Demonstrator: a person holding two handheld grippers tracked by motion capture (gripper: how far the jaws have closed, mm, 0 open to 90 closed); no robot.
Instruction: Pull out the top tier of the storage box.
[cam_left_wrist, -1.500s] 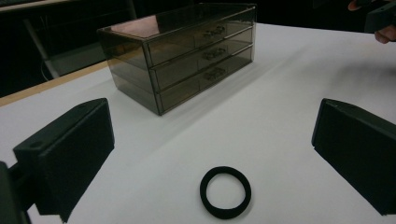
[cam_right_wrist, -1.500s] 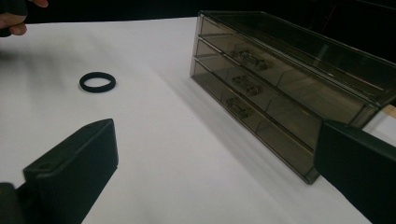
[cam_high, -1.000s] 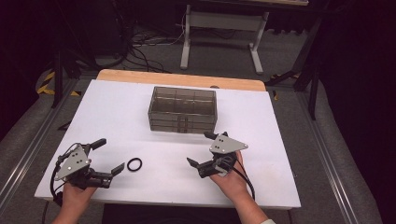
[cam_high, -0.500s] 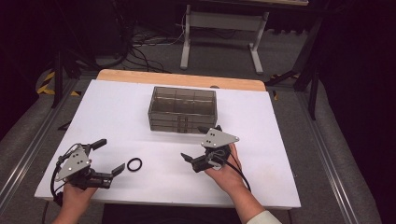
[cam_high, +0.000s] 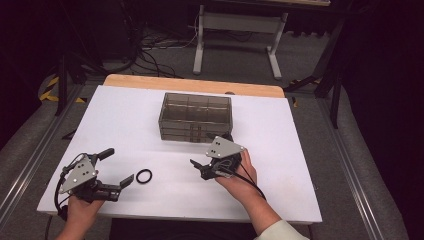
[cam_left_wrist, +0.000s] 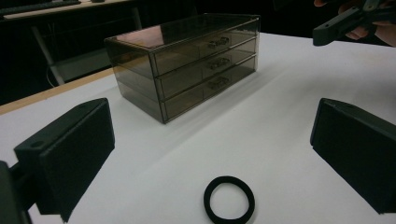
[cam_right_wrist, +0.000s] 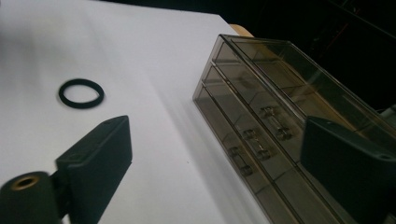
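So we've got the left tool (cam_high: 115, 167) sitting low on the white table (cam_high: 125, 120), jaws wide apart with nothing between them. The small black rubber ring (cam_high: 144, 175) lies flat on the table just past its jaw tips, a bit toward the other hand; in the left gripper view it's right between the two jaws (cam_left_wrist: 229, 199), not touched. Our right tool (cam_high: 210, 152) is up off the table, just in front of the smoky see-through plastic three-drawer box (cam_high: 195, 116). Its jaws have just been closing a little but they're apart, nothing in them. From that tool the ring (cam_right_wrist: 81, 93) is well off to the left and the drawer box (cam_right_wrist: 261, 126) is close ahead.
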